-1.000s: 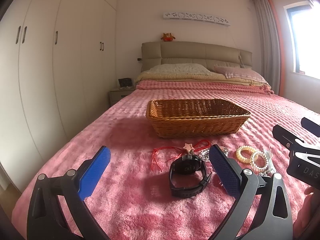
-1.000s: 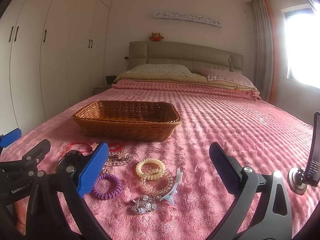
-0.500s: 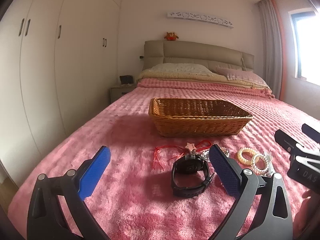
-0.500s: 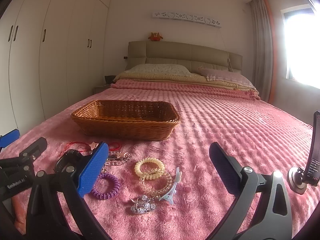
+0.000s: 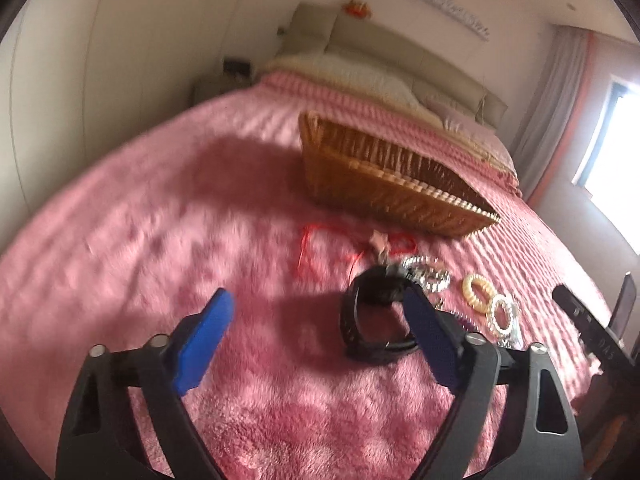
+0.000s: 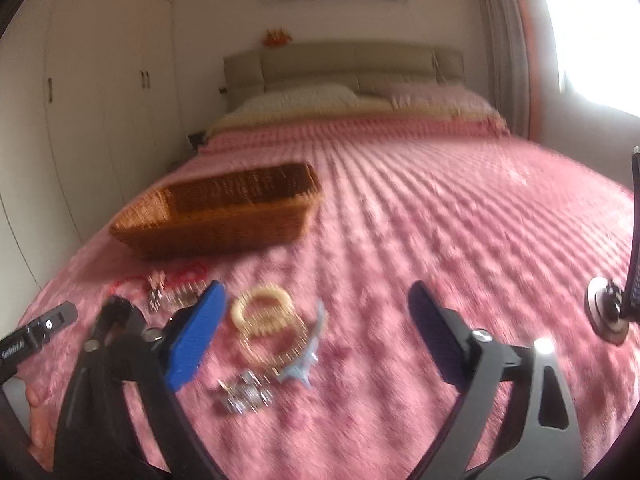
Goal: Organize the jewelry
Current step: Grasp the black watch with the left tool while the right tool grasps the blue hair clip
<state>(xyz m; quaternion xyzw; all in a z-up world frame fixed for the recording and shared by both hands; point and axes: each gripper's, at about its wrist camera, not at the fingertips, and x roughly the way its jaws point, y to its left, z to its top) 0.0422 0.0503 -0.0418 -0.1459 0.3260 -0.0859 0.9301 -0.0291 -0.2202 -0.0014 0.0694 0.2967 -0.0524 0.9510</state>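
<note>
A wicker basket [image 5: 384, 176] [image 6: 224, 212] stands on the pink bed blanket. In front of it lies jewelry: a red string bracelet [image 5: 320, 248], a black watch [image 5: 372, 320], a silver chain bracelet [image 5: 428, 274], a cream coil ring [image 5: 476, 288] [image 6: 262, 308], a bead bracelet [image 5: 502, 314], a blue hair clip [image 6: 308, 356] and a silver piece [image 6: 244, 394]. My left gripper [image 5: 316, 344] is open and empty, with the watch by its right finger. My right gripper [image 6: 316, 344] is open and empty above the cream ring and clip. Both views are blurred.
The pink blanket [image 6: 460, 240] stretches to the pillows [image 6: 312, 96] and headboard. White wardrobes [image 5: 60, 80] line the left wall. A phone on a stand [image 6: 616, 312] sits at the right. A window [image 6: 592, 28] is at the far right.
Both grippers have tilted and dipped toward the blanket, closer to the jewelry; the views are now blurred by motion. Both stay open. The jewelry has not moved.
</note>
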